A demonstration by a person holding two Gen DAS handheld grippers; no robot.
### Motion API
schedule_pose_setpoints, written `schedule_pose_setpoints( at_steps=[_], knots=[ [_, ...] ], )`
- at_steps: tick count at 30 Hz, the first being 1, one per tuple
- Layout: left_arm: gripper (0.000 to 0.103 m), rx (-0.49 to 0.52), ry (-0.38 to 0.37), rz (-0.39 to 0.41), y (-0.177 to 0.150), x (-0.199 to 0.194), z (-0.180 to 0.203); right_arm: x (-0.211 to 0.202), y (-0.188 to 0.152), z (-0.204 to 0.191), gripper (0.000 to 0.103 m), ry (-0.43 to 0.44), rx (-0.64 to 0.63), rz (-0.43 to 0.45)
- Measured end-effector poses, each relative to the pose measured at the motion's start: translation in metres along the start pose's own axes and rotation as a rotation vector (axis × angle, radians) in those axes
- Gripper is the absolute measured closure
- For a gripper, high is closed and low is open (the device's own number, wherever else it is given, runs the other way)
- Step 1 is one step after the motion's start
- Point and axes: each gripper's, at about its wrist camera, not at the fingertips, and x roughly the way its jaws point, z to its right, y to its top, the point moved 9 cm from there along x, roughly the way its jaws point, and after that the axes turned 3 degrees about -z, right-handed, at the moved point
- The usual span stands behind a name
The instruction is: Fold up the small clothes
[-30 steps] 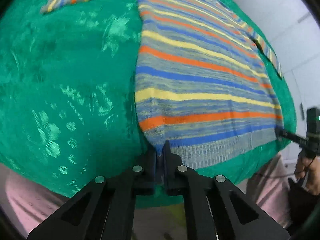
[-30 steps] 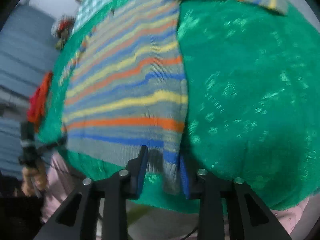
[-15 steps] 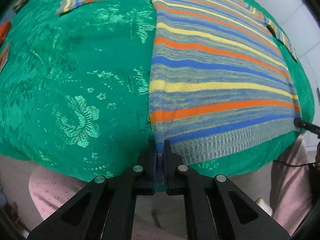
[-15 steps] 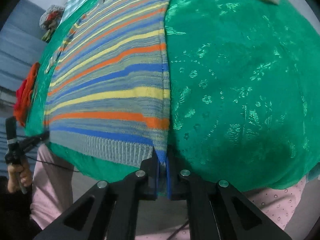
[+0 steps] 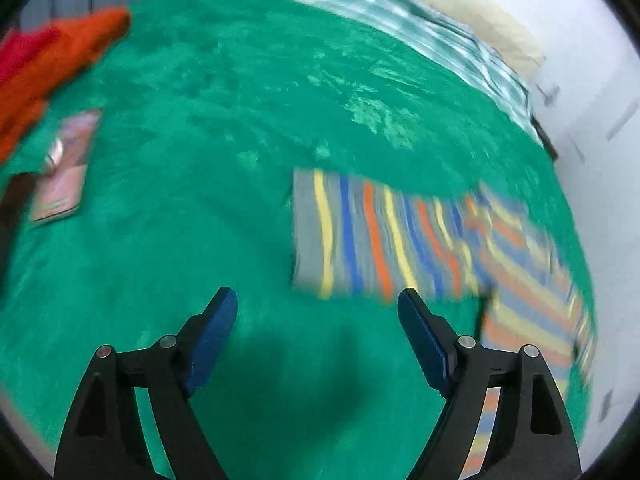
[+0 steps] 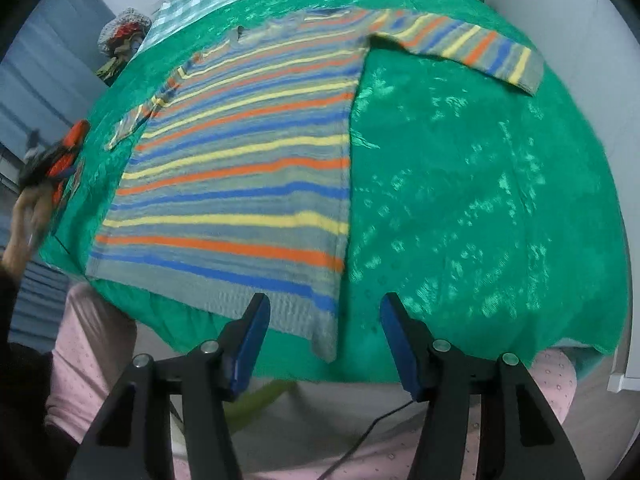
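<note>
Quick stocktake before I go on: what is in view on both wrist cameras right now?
Striped sweater: one; grey with yellow, orange and blue stripes; flat on the cloth, sleeves spread.
Green cloth: one, patterned, covering the surface.
Checked fabric: one, green and white, far edge.
Orange garment: one, orange-red, far left of the left view.
Pink flat item: one, blurred, left on the cloth.
Left claw: open, above the cloth.
Right claw: open, at the sweater's hem corner.

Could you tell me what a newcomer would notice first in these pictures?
The striped sweater lies flat on the green cloth, its hem between the open right gripper. In the left view, a sleeve stretches out past the open left gripper, and an orange garment sits far left.
</note>
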Motion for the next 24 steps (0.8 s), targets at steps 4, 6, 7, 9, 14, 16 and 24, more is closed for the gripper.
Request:
schedule_pose_setpoints(
  at_steps=[4,6,7,9,14,16,24],
  knots=[
    [0.06,0.007,0.038,-0.163,0.012,0.067,0.01,0.008,0.005,-0.014,0.045,-0.006,-0.01,-0.012],
    [0.099,0.03,0.121,-0.159,0.013,0.075,0.01,0.011,0.004,-0.019,0.046,-0.011,-0.018,-0.017],
    [0.1,0.045,0.163,-0.122,0.018,0.068,0.009,0.012,0.004,-0.022,0.046,-0.013,-0.021,-0.021],
    [0.1,0.059,0.296,-0.014,0.03,0.045,-0.008,0.014,0.006,-0.024,0.046,-0.017,-0.024,-0.016],
    [0.1,0.0,0.349,-0.045,0.026,0.05,-0.051,0.02,0.01,-0.022,0.045,-0.011,-0.016,-0.01],
    [0.098,0.047,0.368,-0.05,0.027,0.055,-0.043,0.028,0.012,-0.019,0.046,-0.01,-0.009,-0.026],
    [0.032,0.157,0.338,0.058,-0.021,-0.013,-0.006,0.001,0.032,0.013,0.026,-0.023,0.08,0.051]
  ],
)
